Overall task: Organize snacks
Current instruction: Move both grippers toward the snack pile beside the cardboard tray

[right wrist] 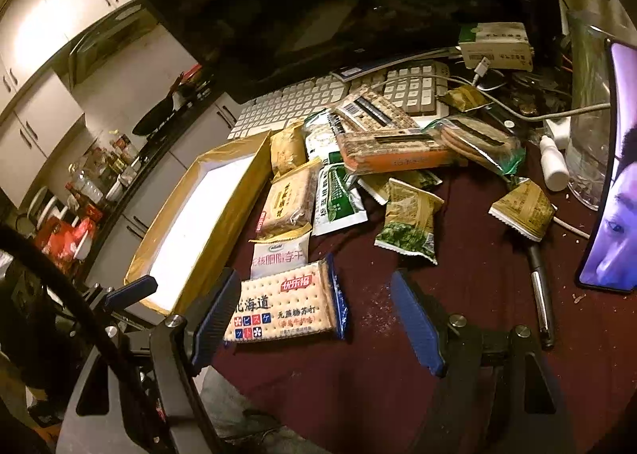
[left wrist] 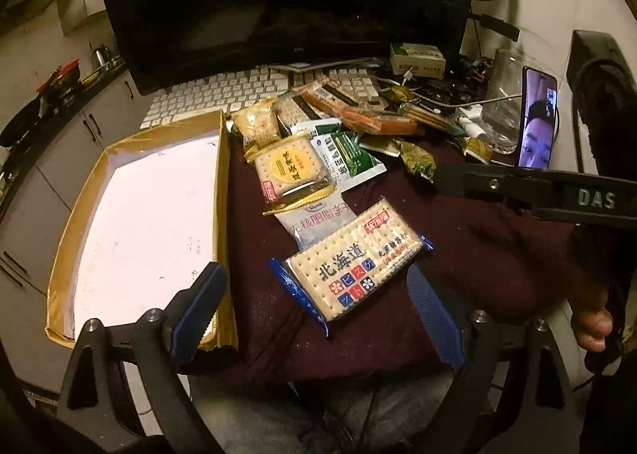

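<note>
A heap of snack packets lies on a dark red cloth. Nearest is a blue-edged cracker pack (left wrist: 352, 265), also in the right wrist view (right wrist: 286, 304). Behind it lie a white packet (left wrist: 318, 221), a yellow-label cracker pack (left wrist: 290, 167), green-white packets (left wrist: 350, 155) and an orange pack (left wrist: 358, 111). A shallow gold-edged box with a white floor (left wrist: 147, 223) sits to the left. My left gripper (left wrist: 322, 310) is open, its fingers either side of the cracker pack's near end. My right gripper (right wrist: 318, 318) is open, just in front of the same pack.
A white keyboard (left wrist: 223, 91) and a dark monitor (left wrist: 278, 4) stand behind the heap. A phone (left wrist: 537, 119) stands upright at the right beside a glass jar (left wrist: 501, 103). A pen (right wrist: 541, 298) and a small white bottle (right wrist: 553, 163) lie on the cloth. Cables clutter the back right.
</note>
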`<state>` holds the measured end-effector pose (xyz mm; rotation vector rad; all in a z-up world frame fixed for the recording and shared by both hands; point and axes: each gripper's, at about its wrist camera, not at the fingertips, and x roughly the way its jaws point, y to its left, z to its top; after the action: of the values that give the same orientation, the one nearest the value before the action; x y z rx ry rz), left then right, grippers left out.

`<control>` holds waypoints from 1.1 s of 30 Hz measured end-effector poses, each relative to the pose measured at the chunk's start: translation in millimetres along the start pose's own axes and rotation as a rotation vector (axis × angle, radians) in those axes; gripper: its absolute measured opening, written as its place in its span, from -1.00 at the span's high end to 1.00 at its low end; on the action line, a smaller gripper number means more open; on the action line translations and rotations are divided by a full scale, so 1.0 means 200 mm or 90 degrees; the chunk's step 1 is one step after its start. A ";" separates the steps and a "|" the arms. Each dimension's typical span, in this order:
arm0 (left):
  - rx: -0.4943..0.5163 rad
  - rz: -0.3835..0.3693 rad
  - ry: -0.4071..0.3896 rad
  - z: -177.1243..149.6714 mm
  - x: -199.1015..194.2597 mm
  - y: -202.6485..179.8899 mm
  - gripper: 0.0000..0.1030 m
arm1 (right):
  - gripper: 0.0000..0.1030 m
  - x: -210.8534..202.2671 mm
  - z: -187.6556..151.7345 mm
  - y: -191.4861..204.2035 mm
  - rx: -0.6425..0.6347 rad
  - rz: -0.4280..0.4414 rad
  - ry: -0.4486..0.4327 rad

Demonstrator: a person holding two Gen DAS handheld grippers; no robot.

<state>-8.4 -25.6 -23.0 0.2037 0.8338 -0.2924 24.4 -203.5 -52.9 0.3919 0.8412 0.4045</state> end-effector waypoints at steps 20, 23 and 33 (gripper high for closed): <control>-0.031 0.010 0.014 -0.01 0.03 0.06 -0.79 | -0.51 0.03 -0.03 0.03 -0.001 0.003 0.008; -0.037 0.016 0.016 0.00 0.04 0.09 -0.79 | -0.51 0.02 -0.03 0.02 -0.002 0.002 0.005; -0.014 0.004 0.023 0.01 0.07 0.07 -0.79 | -0.51 0.04 -0.03 0.02 -0.002 -0.005 0.012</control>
<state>5.1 -15.8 -31.4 0.1913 0.8714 -0.2741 24.7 -194.9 -59.9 0.3814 0.8607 0.4026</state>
